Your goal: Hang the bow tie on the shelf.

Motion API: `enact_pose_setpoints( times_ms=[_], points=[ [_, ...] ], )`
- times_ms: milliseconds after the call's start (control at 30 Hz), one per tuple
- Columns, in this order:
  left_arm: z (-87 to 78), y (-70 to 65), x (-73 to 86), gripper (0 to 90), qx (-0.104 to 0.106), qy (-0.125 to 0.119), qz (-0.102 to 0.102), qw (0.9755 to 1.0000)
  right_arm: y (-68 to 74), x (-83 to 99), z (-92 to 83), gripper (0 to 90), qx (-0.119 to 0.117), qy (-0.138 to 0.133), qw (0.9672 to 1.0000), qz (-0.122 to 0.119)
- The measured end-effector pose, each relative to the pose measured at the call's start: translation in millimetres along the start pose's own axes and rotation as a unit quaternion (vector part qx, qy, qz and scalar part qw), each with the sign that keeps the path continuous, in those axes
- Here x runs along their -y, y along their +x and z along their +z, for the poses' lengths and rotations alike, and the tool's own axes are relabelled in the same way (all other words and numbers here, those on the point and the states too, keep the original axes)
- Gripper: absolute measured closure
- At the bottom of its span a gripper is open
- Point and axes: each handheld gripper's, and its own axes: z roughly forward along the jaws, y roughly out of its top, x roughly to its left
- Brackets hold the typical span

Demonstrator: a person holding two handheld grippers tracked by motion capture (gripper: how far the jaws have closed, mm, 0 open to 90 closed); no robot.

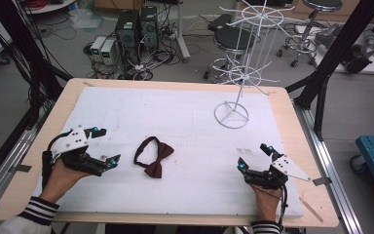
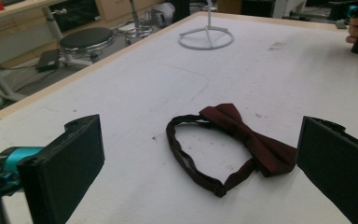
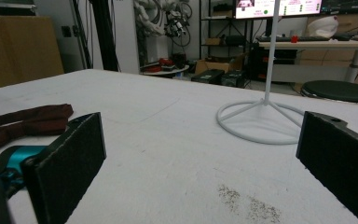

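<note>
A dark red bow tie (image 1: 154,156) with its neck strap looped lies flat on the white mat near the front middle. In the left gripper view the bow tie (image 2: 233,140) rests just ahead of the wide-apart jaws. My left gripper (image 1: 105,145) sits open on the mat to the tie's left, nothing between its fingers. My right gripper (image 1: 254,156) rests open at the front right, well apart from the tie. A white wire display stand (image 1: 241,63) rises at the back right; its ring base (image 3: 261,119) lies ahead of the right gripper, the bow tie (image 3: 23,123) off to the left.
The white mat (image 1: 175,112) covers a wooden table (image 1: 292,117) whose edge shows all round. A grey smudge (image 3: 249,203) marks the mat near the right gripper. Stools, computers and cables stand on the floor beyond the table's far edge.
</note>
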Motion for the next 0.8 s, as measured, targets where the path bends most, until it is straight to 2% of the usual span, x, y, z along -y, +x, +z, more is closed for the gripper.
enact_pose_setpoints(
  times_ms=[100,233,400,567,733,800],
  points=[
    [5.0,-2.1,-2.8,1.7,0.005,0.008,0.006,0.9999,0.1,0.0,-0.1,0.6,0.000,0.000,1.0000,0.000],
    [16.7,-6.2,-7.4,1.7,0.022,0.024,0.006,0.9995,0.1,0.0,0.0,0.6,0.000,0.000,1.0000,0.000],
    [31.4,-12.7,-11.8,1.7,0.043,0.050,0.007,0.9978,0.0,0.0,0.0,0.6,-0.001,0.000,1.0000,0.000],
    [44.7,-19.0,-17.9,1.7,0.048,0.067,0.016,0.9964,0.0,0.0,0.0,0.6,0.000,0.000,1.0000,0.000],
    [57.5,-22.3,-22.5,1.7,0.058,0.092,0.014,0.9940,0.0,0.0,-0.1,0.6,-0.001,0.000,1.0000,0.000],
    [66.4,-25.1,-20.9,1.7,0.065,0.112,0.014,0.9915,0.0,-0.1,-0.1,0.6,-0.001,0.000,1.0000,0.000]
  ],
)
